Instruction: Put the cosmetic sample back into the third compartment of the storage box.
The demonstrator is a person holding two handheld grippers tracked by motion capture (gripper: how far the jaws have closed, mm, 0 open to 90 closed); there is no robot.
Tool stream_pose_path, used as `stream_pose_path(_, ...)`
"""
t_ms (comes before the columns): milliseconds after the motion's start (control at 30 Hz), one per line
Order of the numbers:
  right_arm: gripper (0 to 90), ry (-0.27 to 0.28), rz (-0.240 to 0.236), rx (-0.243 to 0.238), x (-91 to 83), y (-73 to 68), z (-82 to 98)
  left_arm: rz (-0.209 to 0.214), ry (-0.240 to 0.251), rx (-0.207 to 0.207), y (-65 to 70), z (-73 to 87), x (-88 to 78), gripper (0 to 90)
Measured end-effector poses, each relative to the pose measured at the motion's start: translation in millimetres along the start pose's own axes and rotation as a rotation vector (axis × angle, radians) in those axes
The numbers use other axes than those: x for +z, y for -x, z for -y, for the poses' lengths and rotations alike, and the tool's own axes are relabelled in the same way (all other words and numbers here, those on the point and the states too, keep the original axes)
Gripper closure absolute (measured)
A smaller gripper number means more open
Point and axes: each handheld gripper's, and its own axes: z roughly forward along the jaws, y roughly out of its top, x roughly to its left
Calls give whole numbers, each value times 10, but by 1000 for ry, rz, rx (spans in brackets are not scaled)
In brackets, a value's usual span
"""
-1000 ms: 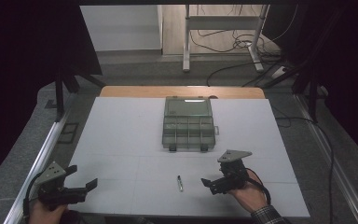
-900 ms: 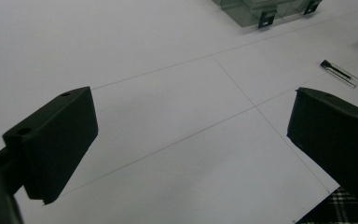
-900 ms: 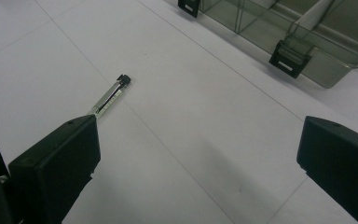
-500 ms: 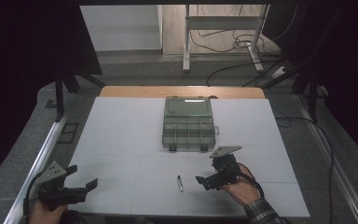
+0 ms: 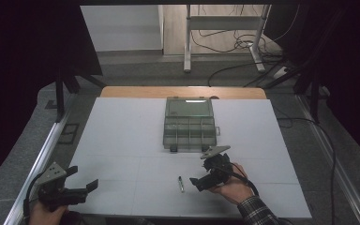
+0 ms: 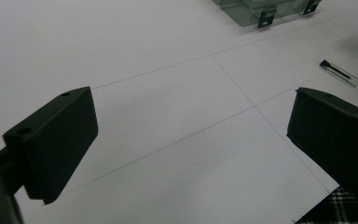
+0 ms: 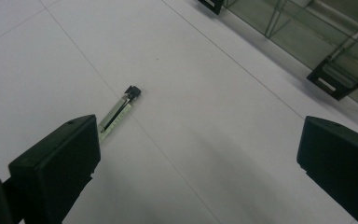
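Grippers, left (image 5: 82,188) and right (image 5: 200,182), both gape empty; vial (image 5: 181,183) lies beside right.

**Materials and surfaces on the table**

The table (image 5: 122,140) has a white, matt top, smooth, with thin grey lines; at its far edge a strip of light wood (image 5: 183,92) shows. The organizer box (image 5: 189,125) is of clear, grey-green plastic, a little glossy, with black plastic latches. The small tube (image 7: 116,113) looks like clear plastic with a black cap. Both grippers have matt black jaws. The sleeve (image 5: 255,212) is checked cloth.
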Motion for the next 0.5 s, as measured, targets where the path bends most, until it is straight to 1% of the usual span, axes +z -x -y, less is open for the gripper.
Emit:
stream_pose_path(67, 20, 3, 2, -4, 21, -23, -20, 1, 0, -1, 1, 0, 0, 20)
stream_pose_path(133, 44, 2, 6, 4, 42, -41, -41, 1, -1, 0, 2, -1, 0, 20)
stream_pose_path(233, 89, 0, -10, 16, 81, -70, -72, 2, -1, -1, 1, -1, 1, 20)
stream_pose_path(333, 151, -1, -18, 16, 119, -119, -100, 2, 0, -1, -2, -1, 2, 20)
stream_pose_path(367, 151, -1, -18, 16, 119, -119, -100, 2, 0, -1, -2, -1, 2, 20)
stream_pose_path(400, 176, -5, -25, 11, 131, -132, -110, 3, 0, -2, -3, -1, 3, 20)
stream_pose_path(433, 237, -14, -39, -4, 160, -160, -129, 4, 0, -2, -3, -2, 4, 20)
stream_pose_path(467, 237, -14, -39, -4, 160, -160, -129, 4, 0, -2, -3, -2, 4, 20)
stream_pose_path(500, 285, -28, -57, -12, 202, -188, -146, 4, 0, -1, -3, -2, 4, 20)
